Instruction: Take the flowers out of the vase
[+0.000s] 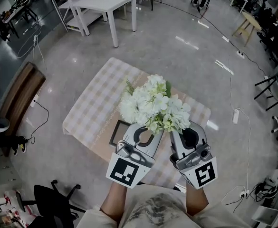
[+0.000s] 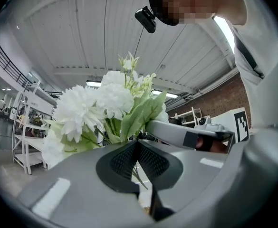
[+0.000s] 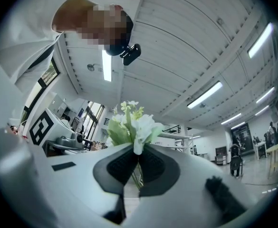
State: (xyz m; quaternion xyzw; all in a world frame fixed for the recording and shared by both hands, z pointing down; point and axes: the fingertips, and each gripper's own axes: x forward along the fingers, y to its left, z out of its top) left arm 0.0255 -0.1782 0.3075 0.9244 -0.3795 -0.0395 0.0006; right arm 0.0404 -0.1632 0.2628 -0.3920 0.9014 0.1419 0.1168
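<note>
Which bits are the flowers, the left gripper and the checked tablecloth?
flowers (image 1: 153, 103): head view, white blooms.
left gripper (image 2: 138, 145): left gripper view, where its fingers meet.
checked tablecloth (image 1: 89, 110): head view, bare patch at left.

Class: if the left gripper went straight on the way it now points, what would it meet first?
The flowers shut in the left gripper's tongs lie directly ahead; past them, probably the right gripper, crossing that line, though depth is unclear.
</note>
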